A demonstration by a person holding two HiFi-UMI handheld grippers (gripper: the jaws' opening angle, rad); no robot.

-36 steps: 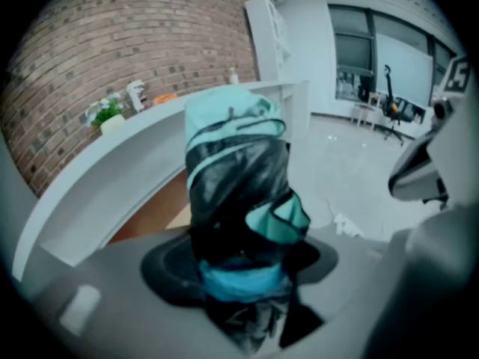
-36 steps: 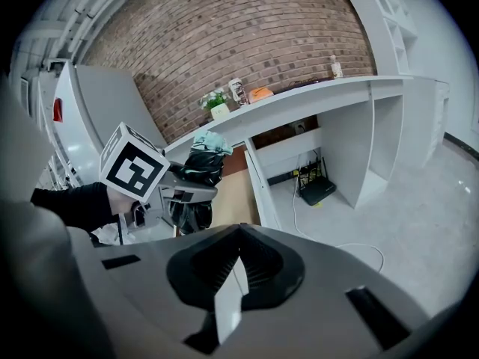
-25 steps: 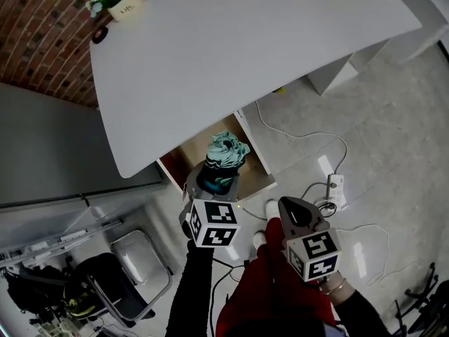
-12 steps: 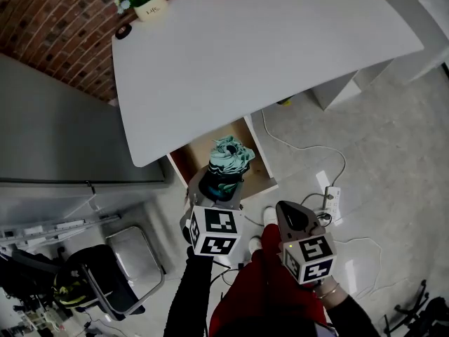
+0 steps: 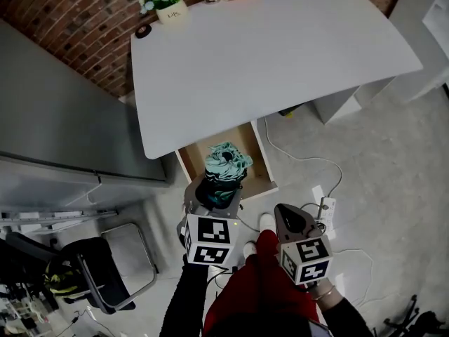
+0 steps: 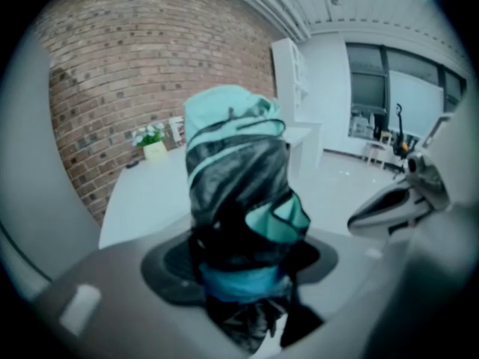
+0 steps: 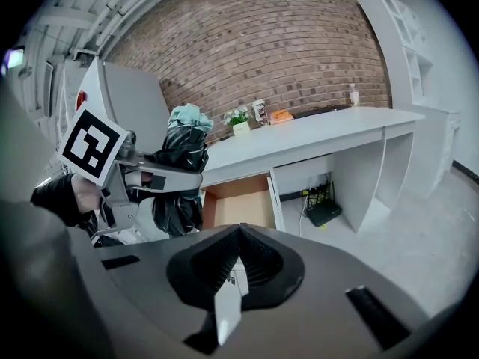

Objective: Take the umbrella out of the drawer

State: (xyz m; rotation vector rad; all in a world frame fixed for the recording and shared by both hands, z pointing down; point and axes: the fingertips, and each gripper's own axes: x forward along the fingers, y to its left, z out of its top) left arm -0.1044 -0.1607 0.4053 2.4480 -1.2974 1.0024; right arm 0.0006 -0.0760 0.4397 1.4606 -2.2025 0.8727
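Observation:
A folded teal and black umbrella (image 5: 226,168) stands upright in my left gripper (image 5: 216,201), which is shut on its lower part. It hangs above the front of the open wooden drawer (image 5: 261,180) under the white desk (image 5: 280,55). In the left gripper view the umbrella (image 6: 238,193) fills the middle between the jaws of the left gripper (image 6: 247,279). My right gripper (image 5: 295,220) is to the right of it, near my legs, shut and empty. The right gripper view shows its ribbed pads meeting at the right gripper (image 7: 238,234), with the umbrella (image 7: 185,149) and the drawer (image 7: 239,200) beyond.
A potted plant (image 5: 170,9) and small items sit at the desk's far edge by the brick wall. A grey cabinet (image 5: 63,139) stands at the left, a black chair (image 5: 105,279) below it. A power strip (image 5: 325,208) and cables lie on the floor at the right.
My left gripper has risen with the umbrella, which is now higher over the drawer. The right gripper has come up a little. The head view has shifted and shows more of the desk.

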